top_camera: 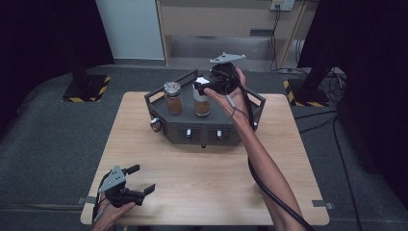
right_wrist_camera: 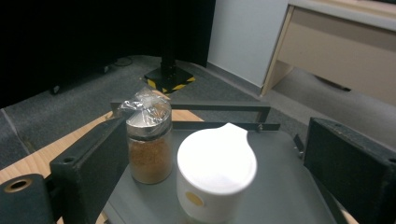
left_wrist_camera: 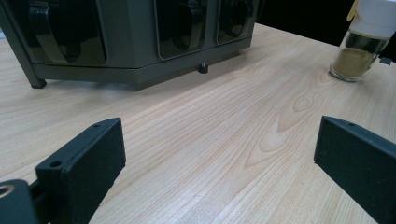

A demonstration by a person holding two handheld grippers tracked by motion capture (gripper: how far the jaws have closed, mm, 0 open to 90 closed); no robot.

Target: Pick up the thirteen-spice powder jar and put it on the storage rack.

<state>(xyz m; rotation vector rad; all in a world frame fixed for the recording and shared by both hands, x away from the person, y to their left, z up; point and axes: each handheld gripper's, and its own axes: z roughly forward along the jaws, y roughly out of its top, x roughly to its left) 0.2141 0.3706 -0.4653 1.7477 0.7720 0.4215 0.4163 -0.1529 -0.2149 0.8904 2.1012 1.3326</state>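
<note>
A dark grey rack [top_camera: 204,135] stands at the far middle of the wooden table [top_camera: 202,178]. Two spice jars stand on its top: a foil-topped one [top_camera: 173,99] on the left and a white-capped one [top_camera: 202,107] on the right. My right gripper [top_camera: 206,86] hovers open just above the white-capped jar [right_wrist_camera: 215,175], one jaw on either side of the cap and neither touching it. The foil-topped jar [right_wrist_camera: 147,144] stands beside the left jaw. My left gripper [top_camera: 142,179] rests open near the table's front left corner, holding nothing.
In the left gripper view, a third jar [left_wrist_camera: 359,51] with a white cap and greenish-brown powder stands on the table, right of the rack [left_wrist_camera: 126,42]. The rack has a low rail [right_wrist_camera: 191,106] round its top and knobs on its front. Bare wood lies between the left gripper [left_wrist_camera: 219,140] and the rack.
</note>
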